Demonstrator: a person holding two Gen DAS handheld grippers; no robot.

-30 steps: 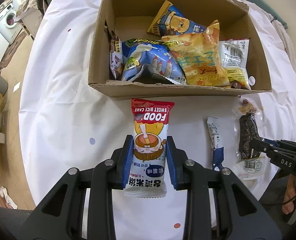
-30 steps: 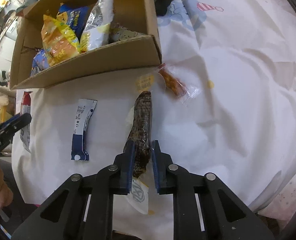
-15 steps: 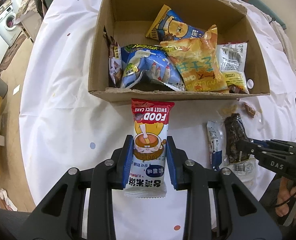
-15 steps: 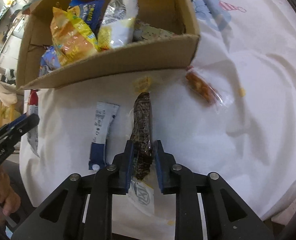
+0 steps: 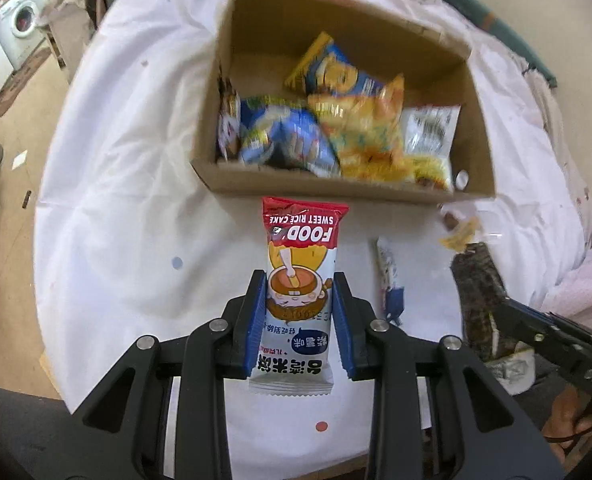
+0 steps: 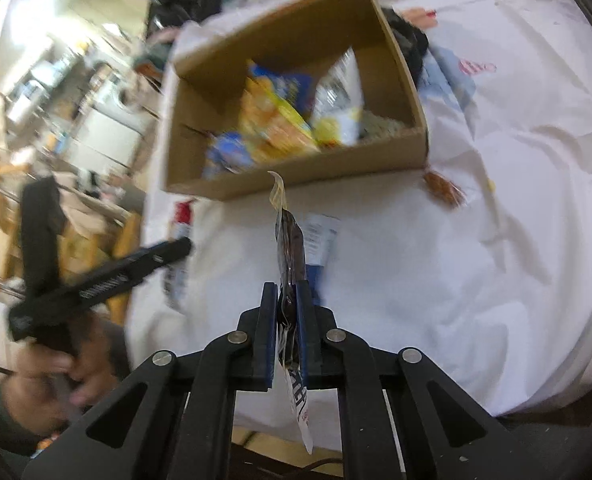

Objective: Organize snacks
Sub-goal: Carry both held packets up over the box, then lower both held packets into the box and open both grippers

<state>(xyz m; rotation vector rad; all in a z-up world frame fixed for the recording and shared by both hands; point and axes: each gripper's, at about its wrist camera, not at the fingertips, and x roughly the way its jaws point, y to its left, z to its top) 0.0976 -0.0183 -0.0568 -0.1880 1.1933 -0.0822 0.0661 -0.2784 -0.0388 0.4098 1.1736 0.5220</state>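
A white cloth (image 5: pixel 128 168), creased and dotted with small coloured spots, is spread over the counter. At ten o'clock a washing machine (image 5: pixel 18 24) is seen on a brownish floor (image 5: pixel 12 128). Blurred shelving (image 6: pixel 56 80) is lit brightly.

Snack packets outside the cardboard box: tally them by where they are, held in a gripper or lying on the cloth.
Held in a gripper: 2, the sweet rice cake packet in the left gripper and the dark snack bar in the right gripper.
Lying on the cloth: 2, the blue-and-white sachet and the small orange snack.
Total: 4
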